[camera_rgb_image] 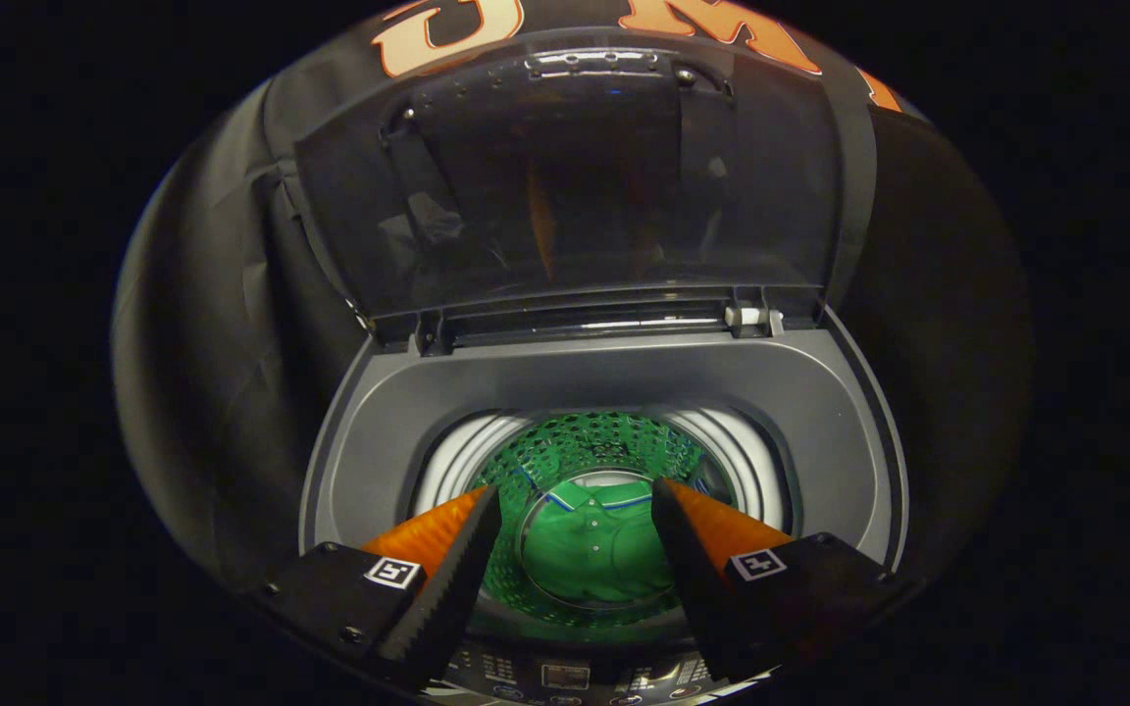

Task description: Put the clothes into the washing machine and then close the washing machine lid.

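Shirt (592,544) lies at drum (585,446) bottom, green, collar up, well below fingers. Gripper (575,549) hovers over tub mouth, fingers spread, nothing between them. Lid (575,186) stands upright against booth wall. Risk now: lid slams if pulled fast, or fingertip slips off smooth glass edge. Hinge (751,317) sits beyond fingers, across rim (614,378).

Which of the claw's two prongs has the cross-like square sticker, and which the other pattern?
The right-hand prong carries the cross-like sticker; the left one's sticker looks more like a hooked block. The claw hangs open above the green shirt.
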### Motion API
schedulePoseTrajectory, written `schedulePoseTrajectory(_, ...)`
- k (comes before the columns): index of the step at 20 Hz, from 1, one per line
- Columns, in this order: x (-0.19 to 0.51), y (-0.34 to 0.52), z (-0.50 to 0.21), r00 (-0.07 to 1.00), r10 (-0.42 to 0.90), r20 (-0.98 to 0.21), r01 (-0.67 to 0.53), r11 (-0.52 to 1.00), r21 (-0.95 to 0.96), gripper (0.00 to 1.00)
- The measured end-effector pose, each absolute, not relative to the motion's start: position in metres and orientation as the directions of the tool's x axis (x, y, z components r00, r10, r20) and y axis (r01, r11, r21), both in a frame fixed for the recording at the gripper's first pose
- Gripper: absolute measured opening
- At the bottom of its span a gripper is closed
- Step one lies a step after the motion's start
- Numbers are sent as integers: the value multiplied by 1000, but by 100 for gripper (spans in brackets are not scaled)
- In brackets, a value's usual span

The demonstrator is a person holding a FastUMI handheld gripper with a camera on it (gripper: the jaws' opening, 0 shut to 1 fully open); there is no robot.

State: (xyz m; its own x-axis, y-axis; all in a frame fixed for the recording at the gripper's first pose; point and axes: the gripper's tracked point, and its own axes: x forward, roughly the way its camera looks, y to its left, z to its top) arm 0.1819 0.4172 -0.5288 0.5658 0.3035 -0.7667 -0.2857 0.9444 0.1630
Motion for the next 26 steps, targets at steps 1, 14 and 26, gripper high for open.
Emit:
schedulePoseTrajectory(1, 182, 418, -523, 576, 311, -756, -288, 943, 168, 99)
schedulePoseTrajectory(14, 250, 413, -228, 894, 396, -209, -397, 917, 39, 98)
schedulePoseTrajectory(26, 397, 408, -230, 873, 338, -352, -325, 941, 98, 98)
